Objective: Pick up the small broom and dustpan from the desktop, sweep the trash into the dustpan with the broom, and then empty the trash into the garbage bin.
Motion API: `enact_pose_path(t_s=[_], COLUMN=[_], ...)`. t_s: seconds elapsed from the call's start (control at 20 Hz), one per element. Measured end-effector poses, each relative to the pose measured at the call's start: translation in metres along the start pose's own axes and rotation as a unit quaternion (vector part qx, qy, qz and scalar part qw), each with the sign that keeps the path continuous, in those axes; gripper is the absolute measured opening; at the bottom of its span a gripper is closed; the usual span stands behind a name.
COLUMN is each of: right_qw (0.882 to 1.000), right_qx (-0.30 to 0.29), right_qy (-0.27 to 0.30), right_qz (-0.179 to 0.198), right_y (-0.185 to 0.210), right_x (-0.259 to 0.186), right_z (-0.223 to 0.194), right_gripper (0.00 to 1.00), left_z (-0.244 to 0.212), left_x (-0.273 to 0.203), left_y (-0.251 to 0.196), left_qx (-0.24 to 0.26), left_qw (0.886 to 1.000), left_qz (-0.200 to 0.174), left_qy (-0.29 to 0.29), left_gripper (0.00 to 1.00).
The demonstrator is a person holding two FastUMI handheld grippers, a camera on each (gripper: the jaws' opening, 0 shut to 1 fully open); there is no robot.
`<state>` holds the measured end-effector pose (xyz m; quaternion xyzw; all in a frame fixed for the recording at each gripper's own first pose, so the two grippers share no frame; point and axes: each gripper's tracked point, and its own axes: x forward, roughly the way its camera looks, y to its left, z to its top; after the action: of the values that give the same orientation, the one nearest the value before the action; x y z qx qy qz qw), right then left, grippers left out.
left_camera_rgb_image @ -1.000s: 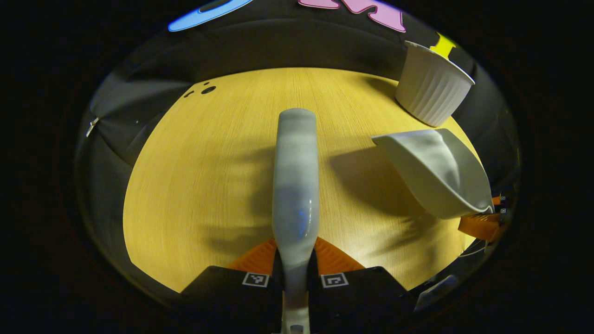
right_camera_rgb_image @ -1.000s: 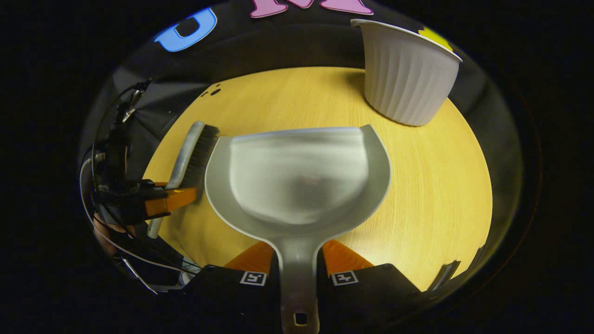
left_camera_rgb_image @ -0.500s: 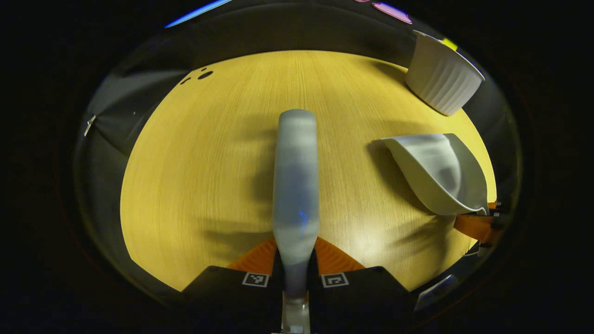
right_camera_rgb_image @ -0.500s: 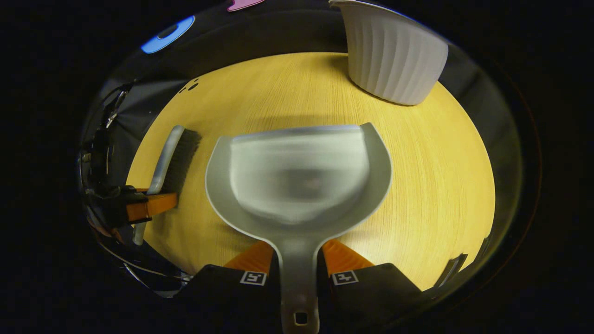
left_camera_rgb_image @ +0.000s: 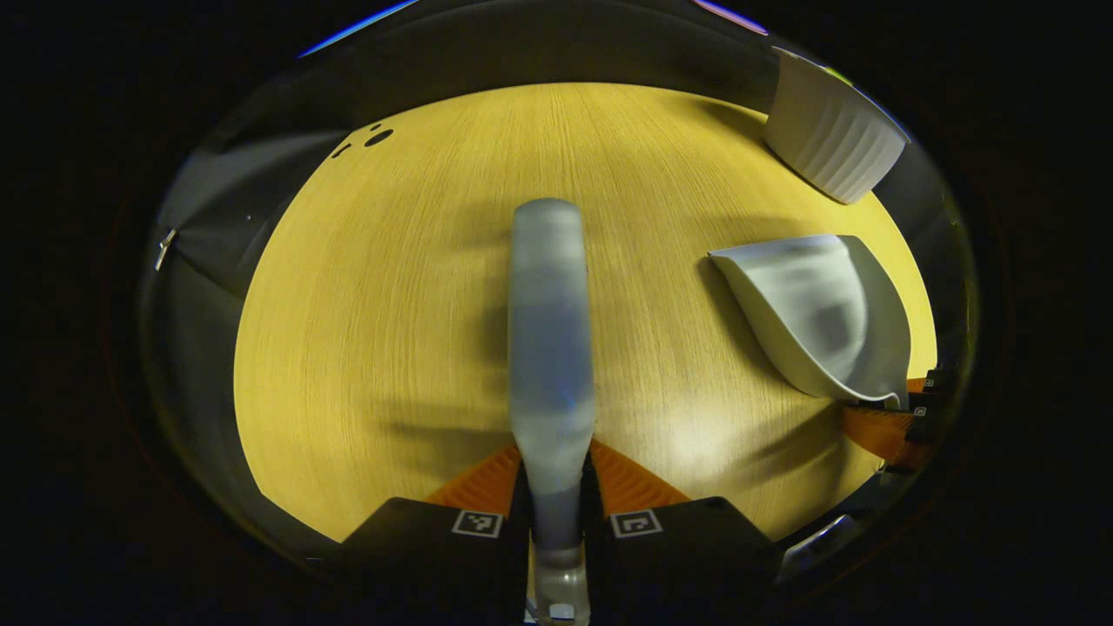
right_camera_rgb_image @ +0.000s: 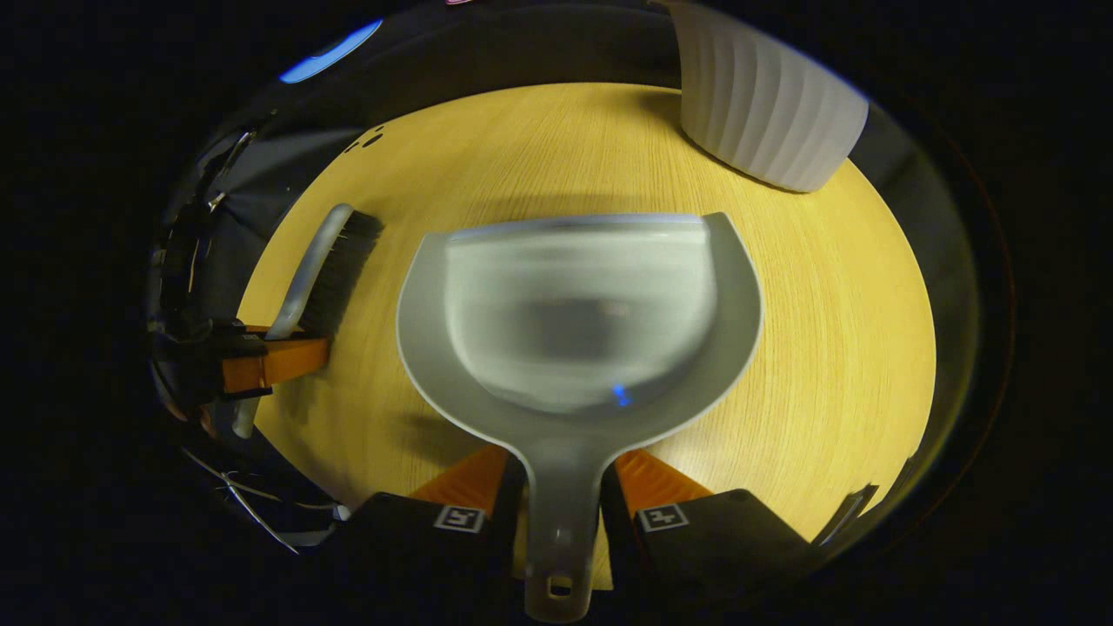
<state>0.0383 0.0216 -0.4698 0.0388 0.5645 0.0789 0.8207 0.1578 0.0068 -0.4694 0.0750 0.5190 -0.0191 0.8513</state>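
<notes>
The broom (left_camera_rgb_image: 551, 348), pale-backed with its bristles facing down, runs straight ahead over the wooden table (left_camera_rgb_image: 374, 330) in the left gripper view. My left gripper (left_camera_rgb_image: 554, 476) is shut on its handle. The grey dustpan (right_camera_rgb_image: 578, 313) fills the middle of the right gripper view, and my right gripper (right_camera_rgb_image: 561, 476) is shut on its handle. There the broom (right_camera_rgb_image: 329, 265) and the left gripper (right_camera_rgb_image: 265, 365) lie to the dustpan's left. The left gripper view has the dustpan (left_camera_rgb_image: 817, 309) at right, low over the table. No trash shows in the pan.
A white ribbed garbage bin (right_camera_rgb_image: 765, 113) stands at the table's far right corner, beyond the dustpan; the bin (left_camera_rgb_image: 830, 143) is also at upper right in the left gripper view. Small dark holes (left_camera_rgb_image: 376, 137) mark the far left of the tabletop.
Both grippers have dropped and tipped toward the table. The bin has slid toward the top of both views. The dustpan sits closer to the tabletop, its shadow smaller.
</notes>
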Motion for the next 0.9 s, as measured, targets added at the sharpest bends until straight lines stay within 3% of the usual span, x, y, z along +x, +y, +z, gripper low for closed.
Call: enact_pose_path(t_s=[0.1,0.15,0.2,0.25,0.45,0.65,0.75,0.9], right_qw=[1.0,1.0,1.0,1.0,0.998,0.984,0.969,0.925], right_qx=[0.004,0.007,0.012,0.014,0.01,-0.007,-0.018,-0.02], right_qy=[-0.001,-0.001,-0.006,-0.014,-0.066,-0.175,-0.244,-0.376], right_qz=[0.006,0.013,0.02,0.023,0.003,-0.022,-0.038,-0.043], right_y=[0.001,0.003,0.005,0.005,-0.008,-0.024,-0.023,-0.005], right_x=[0.0,-0.003,-0.008,-0.016,-0.052,-0.112,-0.149,-0.219], right_z=[0.001,0.003,0.005,0.009,0.032,0.073,0.1,0.142], right_gripper=[0.7,0.8,0.99,0.99,0.99,0.99,0.99,0.99], left_z=[-0.001,-0.002,-0.003,0.0,0.009,0.03,0.042,0.058], left_x=[-0.005,-0.008,-0.011,-0.015,-0.049,-0.107,-0.141,-0.206], left_y=[-0.002,-0.001,0.002,0.003,-0.003,0.001,-0.002,0.02], left_qx=[0.002,0.006,0.008,0.007,-0.012,-0.013,-0.033,-0.073], left_qw=[1.0,1.0,1.0,1.0,0.998,0.991,0.982,0.95], left_qz=[-0.009,-0.009,-0.003,0.0,-0.012,0.006,0.001,0.034], left_qy=[0.001,0.001,-0.003,-0.009,-0.053,-0.134,-0.187,-0.301], left_gripper=[0.47,0.64,0.82,1.0,0.95,0.95,0.95,0.96])
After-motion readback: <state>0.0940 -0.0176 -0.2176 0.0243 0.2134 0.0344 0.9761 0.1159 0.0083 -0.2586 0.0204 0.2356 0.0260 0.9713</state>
